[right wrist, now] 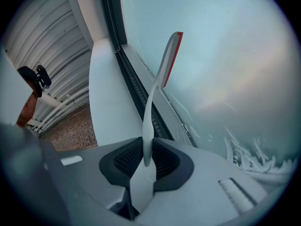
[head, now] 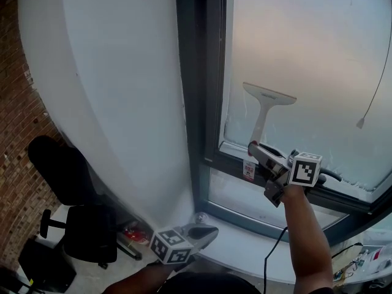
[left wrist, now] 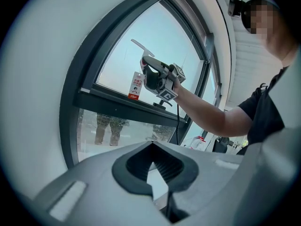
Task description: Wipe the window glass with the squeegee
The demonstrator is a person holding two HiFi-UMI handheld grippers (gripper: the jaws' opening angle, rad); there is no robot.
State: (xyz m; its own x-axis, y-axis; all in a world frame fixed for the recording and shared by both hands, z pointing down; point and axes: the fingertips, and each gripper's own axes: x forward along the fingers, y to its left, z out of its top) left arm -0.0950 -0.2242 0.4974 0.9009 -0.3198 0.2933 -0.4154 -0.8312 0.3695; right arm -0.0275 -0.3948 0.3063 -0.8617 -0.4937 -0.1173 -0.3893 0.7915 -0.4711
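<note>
A white squeegee stands upright with its blade flat against the frosted window glass, low in the upper pane. My right gripper is shut on the lower end of its handle, just above the dark crossbar. In the right gripper view the handle runs up from between the jaws to the red-edged blade on the glass. My left gripper hangs low by the sill, shut and holding nothing. The left gripper view shows its jaws closed together and the right gripper with the squeegee at a distance.
A curved white column stands left of the dark window frame. A red-and-white sticker is on the crossbar. White residue streaks the lower glass. A blind cord hangs at the right. An office chair and a brick wall lie lower left.
</note>
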